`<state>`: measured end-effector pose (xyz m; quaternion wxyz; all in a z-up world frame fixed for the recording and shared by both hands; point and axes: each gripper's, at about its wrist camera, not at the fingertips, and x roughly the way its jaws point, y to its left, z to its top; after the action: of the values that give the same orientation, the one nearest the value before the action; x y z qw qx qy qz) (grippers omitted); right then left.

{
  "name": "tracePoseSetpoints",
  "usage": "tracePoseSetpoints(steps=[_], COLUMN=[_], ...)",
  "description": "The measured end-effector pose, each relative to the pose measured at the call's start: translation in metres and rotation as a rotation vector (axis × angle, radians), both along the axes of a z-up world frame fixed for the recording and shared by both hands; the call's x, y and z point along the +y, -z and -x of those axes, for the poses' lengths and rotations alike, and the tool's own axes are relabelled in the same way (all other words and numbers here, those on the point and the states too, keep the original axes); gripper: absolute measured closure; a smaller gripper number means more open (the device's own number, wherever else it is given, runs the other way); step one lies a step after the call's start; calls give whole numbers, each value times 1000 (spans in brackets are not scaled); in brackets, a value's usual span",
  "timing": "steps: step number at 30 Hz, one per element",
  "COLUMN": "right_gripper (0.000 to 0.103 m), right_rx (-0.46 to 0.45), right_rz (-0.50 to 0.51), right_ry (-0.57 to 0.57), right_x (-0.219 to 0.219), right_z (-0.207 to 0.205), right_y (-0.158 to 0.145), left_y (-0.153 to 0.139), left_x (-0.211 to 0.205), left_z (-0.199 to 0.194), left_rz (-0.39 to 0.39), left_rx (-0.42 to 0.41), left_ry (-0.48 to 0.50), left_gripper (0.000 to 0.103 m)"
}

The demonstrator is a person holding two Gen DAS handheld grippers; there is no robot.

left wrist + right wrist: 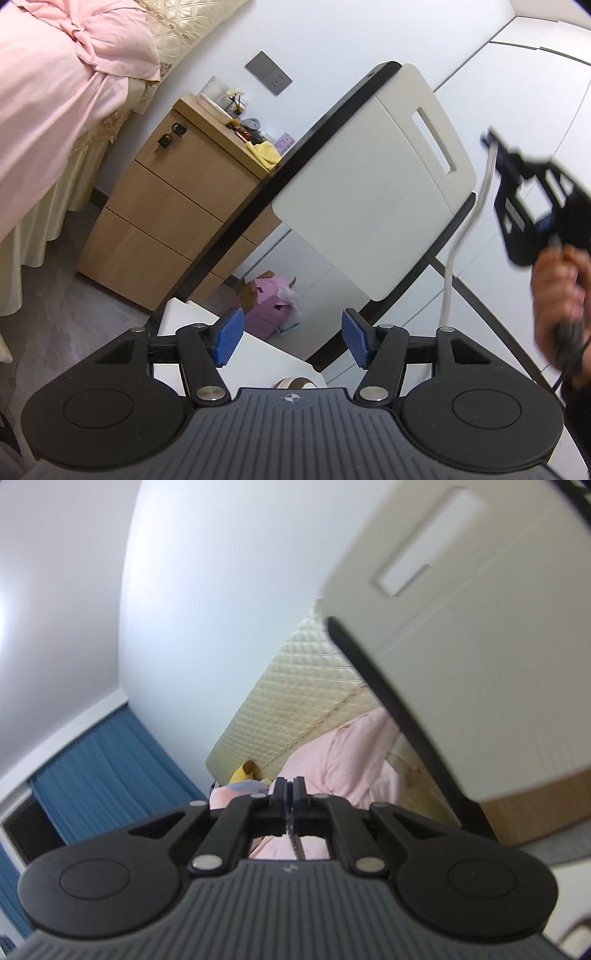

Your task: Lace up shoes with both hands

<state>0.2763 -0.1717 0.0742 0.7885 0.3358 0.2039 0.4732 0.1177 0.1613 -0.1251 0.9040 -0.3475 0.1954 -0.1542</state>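
Observation:
My left gripper stands open, with nothing between its blue pads. At the right of the left wrist view my right gripper is raised, held by a hand. A white shoelace hangs from its tip and runs down behind my left gripper's right finger. In the right wrist view the right gripper is shut on the lace, which shows as a thin braided cord trailing back below the closed fingers. No shoe shows in either view.
A white chair back with a black frame stands close ahead, also large in the right wrist view. A wooden drawer cabinet, a bed with a pink cover and a pink box on the floor lie beyond. A white tabletop lies under my left gripper.

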Motion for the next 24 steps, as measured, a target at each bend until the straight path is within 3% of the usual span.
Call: tracePoseSetpoints(steps=[4, 7, 10, 13, 17, 21, 24], right_gripper=[100, 100, 100, 100, 99, 100, 99], right_rx=[-62, -87, -39, 59, 156, 296, 354], right_rz=[35, 69, 117, 161, 216, 156, 94], right_ry=[-39, -42, -12, 39, 110, 206, 248], right_x=[27, 37, 30, 10, -24, -69, -94], right_z=[-5, -2, -2, 0, 17, 39, 55], right_y=[-22, -21, 8, 56, 121, 180, 203], left_y=[1, 1, -2, -6, -7, -5, -2], left_x=[-1, -2, -4, -13, -48, -87, -113], left_z=[-4, -4, -1, 3, 0, -3, -4], left_rz=[-3, -12, -38, -88, -206, -323, -372], left_rx=[-5, -12, -35, -68, -97, -119, -131], left_ry=[-7, -8, -17, -5, 90, 183, 260], left_gripper=[40, 40, 40, 40, 41, 42, 42])
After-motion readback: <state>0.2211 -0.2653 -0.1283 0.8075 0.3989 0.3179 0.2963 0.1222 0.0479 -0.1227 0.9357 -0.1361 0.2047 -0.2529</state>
